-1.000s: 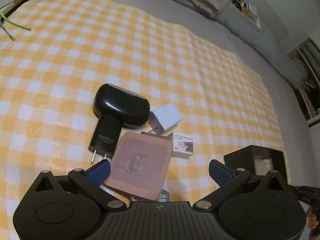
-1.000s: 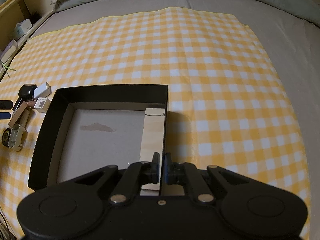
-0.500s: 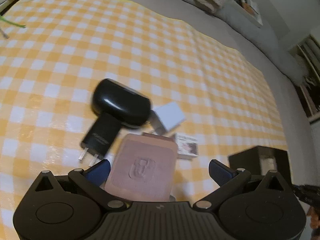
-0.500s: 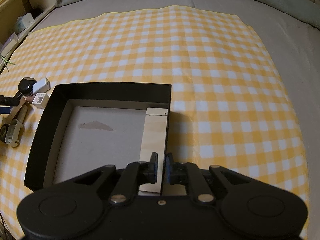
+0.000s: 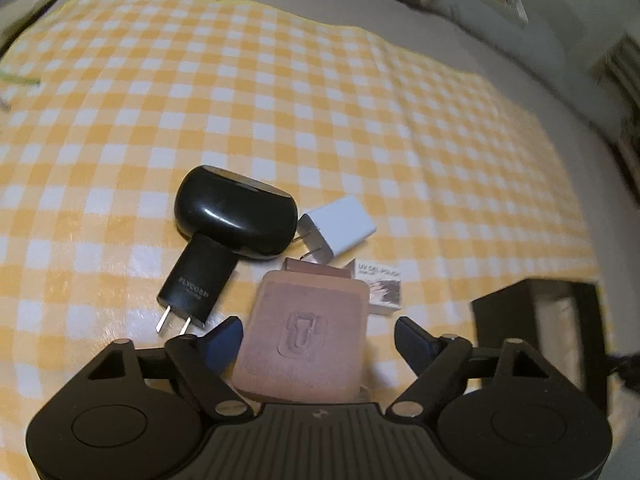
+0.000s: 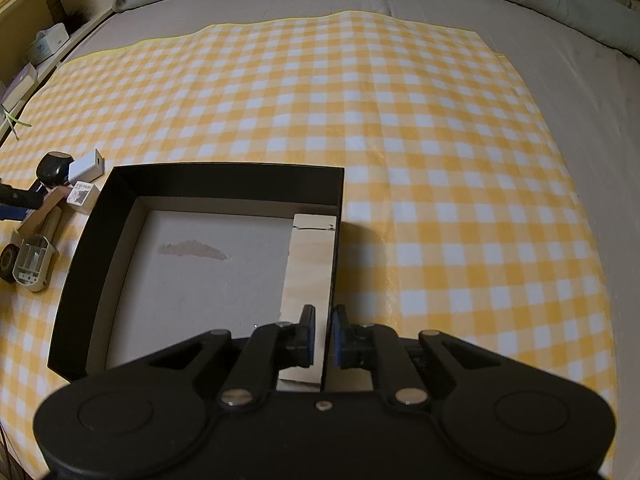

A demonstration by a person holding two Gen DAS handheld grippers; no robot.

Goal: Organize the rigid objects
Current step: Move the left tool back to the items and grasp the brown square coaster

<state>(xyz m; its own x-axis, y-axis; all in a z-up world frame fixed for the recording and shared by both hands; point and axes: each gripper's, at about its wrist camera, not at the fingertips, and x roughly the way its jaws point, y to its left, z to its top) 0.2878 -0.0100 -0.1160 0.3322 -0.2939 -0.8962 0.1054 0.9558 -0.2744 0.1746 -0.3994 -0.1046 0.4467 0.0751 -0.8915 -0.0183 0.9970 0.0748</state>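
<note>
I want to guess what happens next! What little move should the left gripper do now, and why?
Probably finish closing on the pink flat case. The left gripper has just been closing with the case between its fingers, but a gap shows on the right side, so it is not gripped yet. The right gripper is shut on the wall of the black box, holding it ready.
</note>
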